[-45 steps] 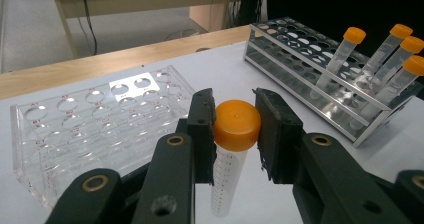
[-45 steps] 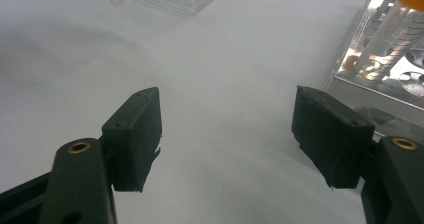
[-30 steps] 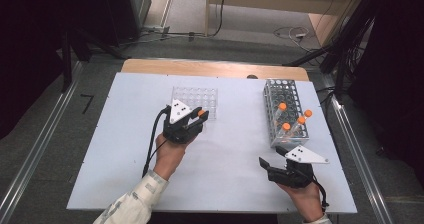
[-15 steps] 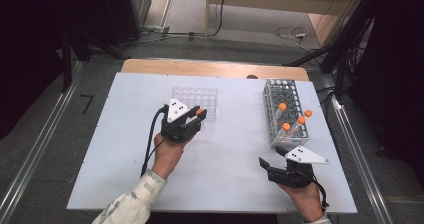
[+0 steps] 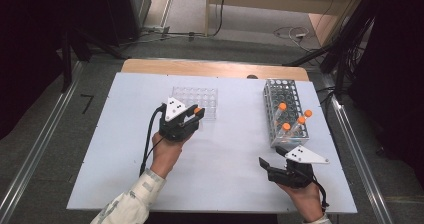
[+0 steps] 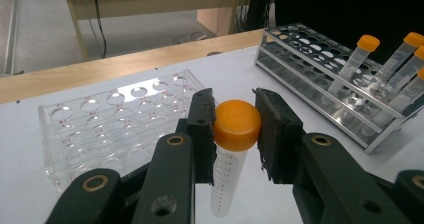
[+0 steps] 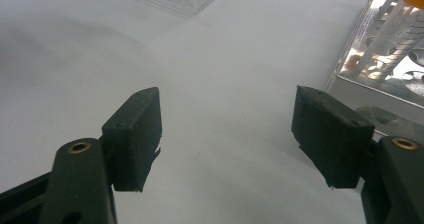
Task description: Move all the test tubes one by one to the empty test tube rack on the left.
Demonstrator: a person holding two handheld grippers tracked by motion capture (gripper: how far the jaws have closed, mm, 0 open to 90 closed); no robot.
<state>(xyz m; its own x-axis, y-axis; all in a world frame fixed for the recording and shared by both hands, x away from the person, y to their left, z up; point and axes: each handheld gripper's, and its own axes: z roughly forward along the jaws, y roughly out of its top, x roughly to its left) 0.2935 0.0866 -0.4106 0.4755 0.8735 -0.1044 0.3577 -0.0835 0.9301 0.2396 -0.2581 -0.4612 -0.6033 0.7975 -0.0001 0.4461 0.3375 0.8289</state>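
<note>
My left gripper [image 5: 196,115] is shut on the orange cap of a clear graduated tube [image 6: 227,179], which hangs upright just above the white table [image 5: 115,154]. It hovers at the near right corner of the clear plastic rack [image 5: 187,96], whose holes [image 6: 115,119] are empty. A metal rack [image 5: 272,91] at the right holds several orange-capped tubes [image 5: 285,127] leaning in its near end. My right gripper [image 5: 266,168] rests low near the table's front right, jaws wide open with nothing between them [image 7: 227,134].
The metal rack's near corner [image 7: 380,99] lies just right of my right gripper. A wooden strip [image 5: 210,68] runs along the table's far edge. Metal rails [image 5: 35,154] flank the table on both sides.
</note>
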